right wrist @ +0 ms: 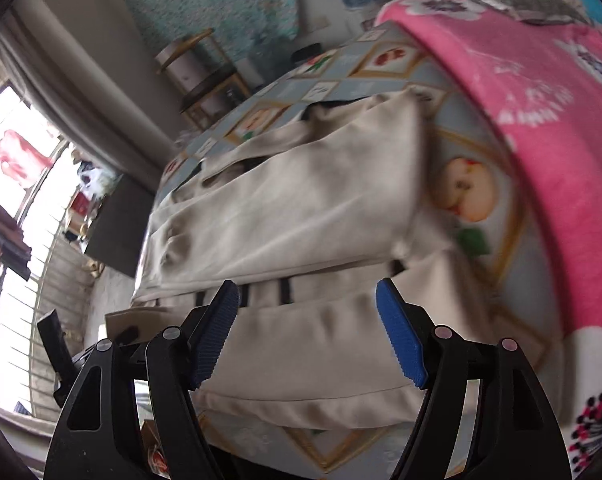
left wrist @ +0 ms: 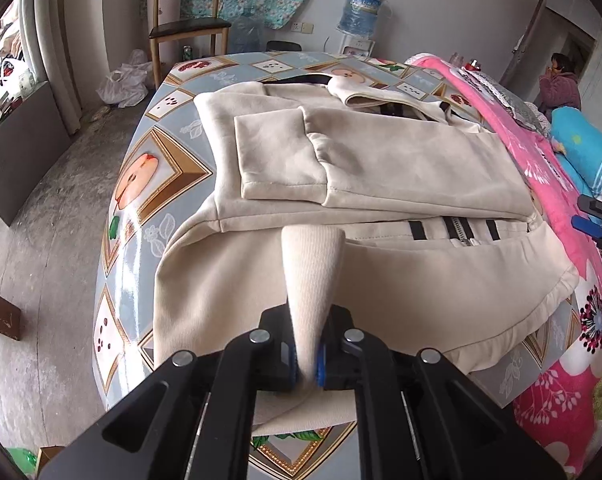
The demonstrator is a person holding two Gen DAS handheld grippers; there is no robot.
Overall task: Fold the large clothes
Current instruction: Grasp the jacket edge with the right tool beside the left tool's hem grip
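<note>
Covering the table is a fruit-patterned cloth, and on it the cream jacket is spread, partly folded, with a pink blanket at its right. A ribbed cuff at the near edge is pinched by the left hand-held gripper. The right hand-held gripper is held spread above the near hem.

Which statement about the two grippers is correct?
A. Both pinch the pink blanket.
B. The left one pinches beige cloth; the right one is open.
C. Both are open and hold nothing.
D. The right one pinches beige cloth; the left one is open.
B: the left gripper is closed on a ribbed part of the beige zip-up jacket, while the right gripper stands open, holding nothing.
</note>
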